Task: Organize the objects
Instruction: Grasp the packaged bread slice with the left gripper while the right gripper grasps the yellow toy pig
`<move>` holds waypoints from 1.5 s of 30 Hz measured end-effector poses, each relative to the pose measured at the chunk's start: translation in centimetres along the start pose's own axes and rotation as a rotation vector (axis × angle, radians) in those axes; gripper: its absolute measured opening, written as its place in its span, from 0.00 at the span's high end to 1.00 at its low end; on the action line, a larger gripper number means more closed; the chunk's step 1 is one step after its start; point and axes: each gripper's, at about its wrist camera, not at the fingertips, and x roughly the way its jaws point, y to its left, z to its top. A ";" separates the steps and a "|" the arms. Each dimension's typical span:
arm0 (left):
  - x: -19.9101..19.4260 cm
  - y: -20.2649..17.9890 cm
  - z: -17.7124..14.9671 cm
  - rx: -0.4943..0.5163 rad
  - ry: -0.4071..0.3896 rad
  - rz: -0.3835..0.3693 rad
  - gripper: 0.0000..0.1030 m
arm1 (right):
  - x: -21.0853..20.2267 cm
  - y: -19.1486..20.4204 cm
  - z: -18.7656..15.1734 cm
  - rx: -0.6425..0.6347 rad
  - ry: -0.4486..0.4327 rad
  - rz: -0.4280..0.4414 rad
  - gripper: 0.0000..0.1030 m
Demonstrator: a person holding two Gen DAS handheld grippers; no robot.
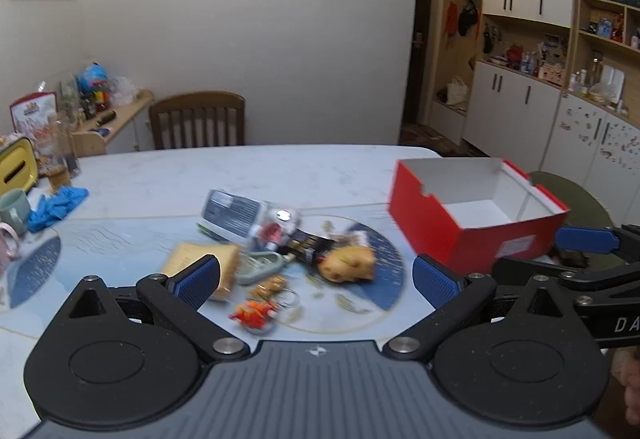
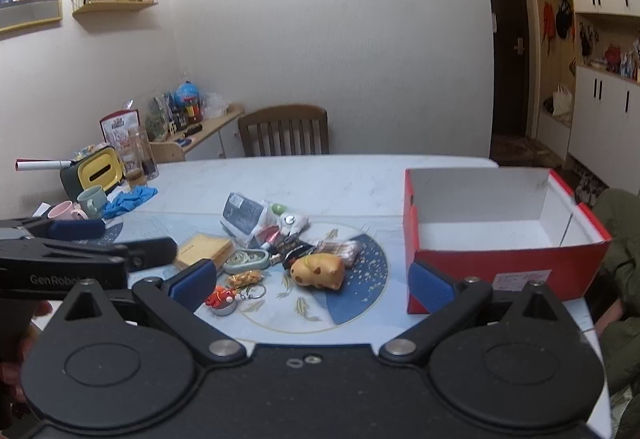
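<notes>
While both tools hover above the near edge of the table [image 2: 320, 175], the left gripper [image 1: 316, 281] and the right gripper [image 2: 312, 279] each hold their blue-padded fingers wide apart, gripping nothing. Loose pile at table centre: capybara toy [image 2: 319, 271] at 3 o'clock, yellow notepad [image 2: 204, 250] at 9 o'clock, foil packet [image 2: 244, 215] at 12 o'clock, red fish keychain [image 2: 221, 299] at 7 o'clock. Red box [image 2: 500, 267], open and white inside, stands well apart at 3 o'clock of the pile

A heap of small things [image 2: 280, 251] lies mid-table [image 2: 320, 179]; the open box [image 2: 500, 263] stands right of it, mugs [image 2: 86, 205] far left.
</notes>
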 end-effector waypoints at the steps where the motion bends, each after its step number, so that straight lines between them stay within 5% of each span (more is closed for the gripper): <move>1: 0.4 0.3 0.0 0.012 -0.007 0.016 0.00 | 0.6 0.0 0.0 0.002 0.012 -0.001 0.01; 9: 4.8 4.4 0.1 0.119 0.033 -0.036 0.00 | 4.8 0.4 0.8 0.004 0.100 -0.003 0.01; 26: 15.3 14.0 -2.1 0.527 0.163 -0.244 0.00 | 13.0 4.2 0.8 -0.045 0.261 0.023 0.03; 45: 24.4 16.3 -0.8 0.864 0.256 -0.580 0.00 | 17.0 4.9 0.8 -0.053 0.378 -0.022 0.03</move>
